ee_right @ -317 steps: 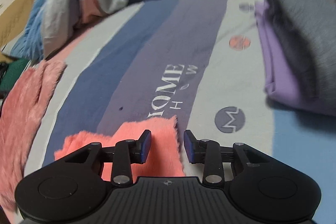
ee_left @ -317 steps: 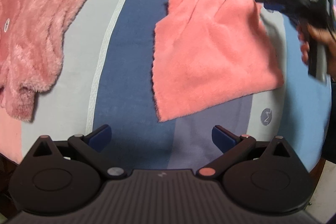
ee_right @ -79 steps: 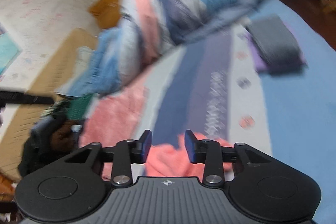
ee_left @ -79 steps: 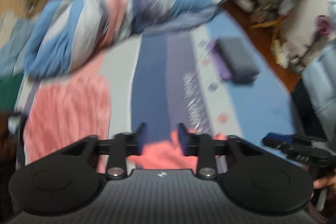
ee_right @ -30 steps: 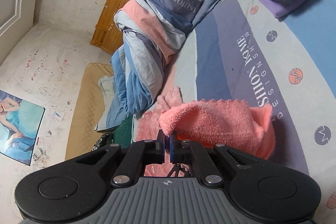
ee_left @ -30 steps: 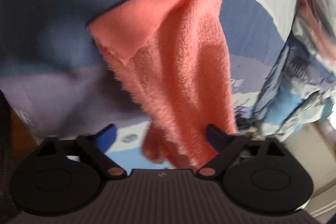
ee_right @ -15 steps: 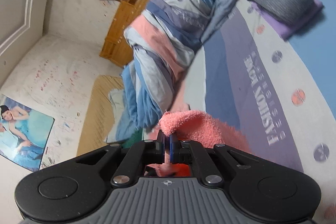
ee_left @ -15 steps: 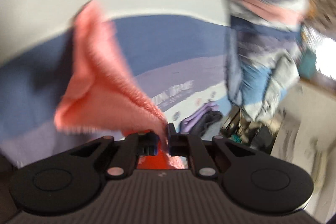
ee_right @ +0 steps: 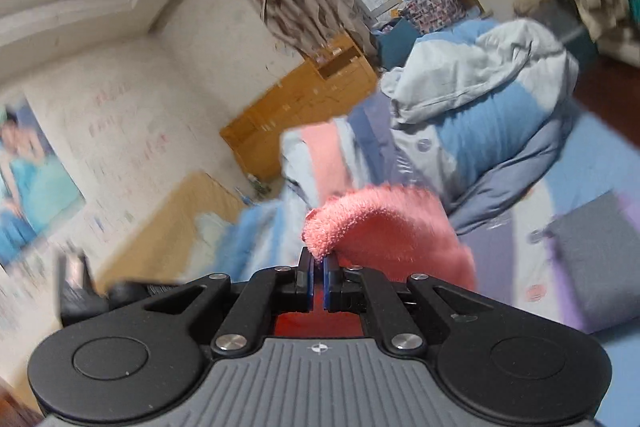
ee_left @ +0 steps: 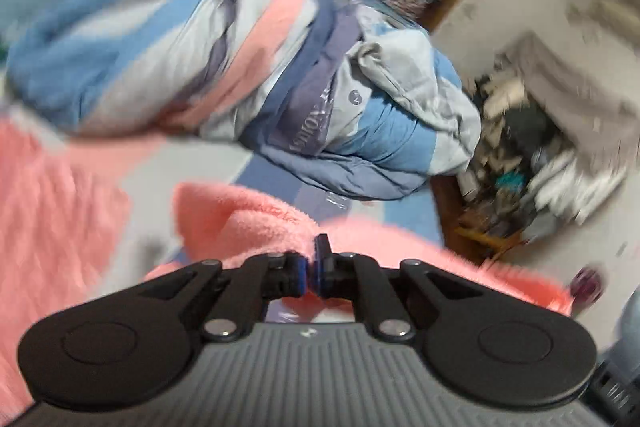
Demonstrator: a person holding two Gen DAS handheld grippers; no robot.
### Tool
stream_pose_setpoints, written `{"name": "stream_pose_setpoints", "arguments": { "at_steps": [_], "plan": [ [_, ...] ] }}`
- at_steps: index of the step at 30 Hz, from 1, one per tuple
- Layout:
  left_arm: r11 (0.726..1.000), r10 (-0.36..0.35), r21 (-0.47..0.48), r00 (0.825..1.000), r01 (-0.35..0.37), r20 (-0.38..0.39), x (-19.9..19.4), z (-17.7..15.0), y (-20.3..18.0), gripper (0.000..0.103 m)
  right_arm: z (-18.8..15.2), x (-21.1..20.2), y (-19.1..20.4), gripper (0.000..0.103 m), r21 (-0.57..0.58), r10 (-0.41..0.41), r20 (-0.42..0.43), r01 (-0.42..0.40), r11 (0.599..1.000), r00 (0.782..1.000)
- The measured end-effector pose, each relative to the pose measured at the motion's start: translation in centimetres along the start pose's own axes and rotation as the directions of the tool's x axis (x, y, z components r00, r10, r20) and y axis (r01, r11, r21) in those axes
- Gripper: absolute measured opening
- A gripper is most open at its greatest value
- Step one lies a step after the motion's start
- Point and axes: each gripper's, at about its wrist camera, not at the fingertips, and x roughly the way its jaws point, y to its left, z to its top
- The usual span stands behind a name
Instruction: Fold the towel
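Towel (ee_left: 248, 223) is off the bed, pinched in both my claws. Left gripper (ee_left: 311, 269): jaws clamped together on a towel edge, pink pile bulging out just past the blue pads (ee_left: 298, 273). Cloth spreads to both sides of the tips and drapes below the fingers in the left wrist view. Right gripper (ee_right: 319, 277): jaws nearly together, also clamped on the towel (ee_right: 384, 227); a rolled corner pokes up above the pads (ee_right: 309, 281) and the rest curves away to the right and down.

Below and ahead: striped sheet (ee_right: 592, 167) with a bunched duvet (ee_left: 280, 67) at the far end. Second pink fleece (ee_left: 44, 219) lies flat on the sheet at the left of the left view, apart from my towel. Folded grey stack (ee_right: 596, 251) sits on a purple piece at the right of the right view, well clear of the towel. Wooden cabinet (ee_right: 304, 107) stands against the wall behind the duvet.

Both views are motion-blurred, left worse. Can't tell which corners I'm holding.
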Motion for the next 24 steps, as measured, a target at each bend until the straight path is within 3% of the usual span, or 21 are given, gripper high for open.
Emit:
{"name": "stream_pose_setpoints", "arguments": {
  "at_steps": [2,4,7,10,13,15,17,20,21,24],
  "plan": [
    [0.995,0.060,0.077,0.998,-0.058,-0.031,1.8,-2.6,-0.6,0.005,-2.3,0.8,-1.2,0.004,-0.031,-0.065,-0.063,0.064,0.997,0.996],
    [0.987,0.125,0.112,0.987,-0.113,-0.104,5.0,-6.8,0.3,0.005,-6.0,2.6,-3.8,0.004,-0.030,-0.158,-0.171,0.155,0.987,0.973],
    [0.975,0.218,0.097,0.947,-0.201,-0.236,10.4,-14.0,3.3,0.005,-13.4,6.1,-8.5,0.004,-0.054,-0.276,-0.357,0.275,0.960,0.893],
    [0.949,0.316,0.098,0.883,-0.301,-0.348,14.3,-20.9,6.1,0.005,-20.7,8.4,-12.2,0.004,-0.079,-0.333,-0.503,0.341,0.937,0.798],
    [0.930,0.366,0.128,0.834,-0.344,-0.413,15.5,-25.7,7.5,0.006,-25.7,8.6,-13.7,0.004,-0.102,-0.365,-0.575,0.379,0.920,0.732],
    [0.923,0.382,0.141,0.815,-0.358,-0.435,15.8,-27.4,7.8,0.007,-27.5,7.9,-14.1,0.004,-0.095,-0.371,-0.598,0.397,0.913,0.711],
    [0.922,0.383,0.139,0.807,-0.360,-0.449,15.6,-28.3,7.9,0.012,-28.6,6.8,-14.4,0.005,-0.076,-0.369,-0.607,0.411,0.909,0.704],
    [0.917,0.397,0.152,0.799,-0.370,-0.452,15.4,-29.0,8.0,0.034,-28.4,5.8,-14.6,0.007,-0.087,-0.374,-0.604,0.408,0.909,0.704],
    [0.915,0.402,0.158,0.796,-0.372,-0.452,15.3,-29.1,8.0,0.042,-28.1,5.2,-14.4,0.010,-0.088,-0.381,-0.589,0.412,0.907,0.713],
    [0.910,0.412,0.174,0.790,-0.375,-0.454,15.0,-29.3,8.0,0.051,-25.8,3.5,-14.9,0.018,-0.097,-0.443,-0.482,0.457,0.884,0.756]
  ]
}}
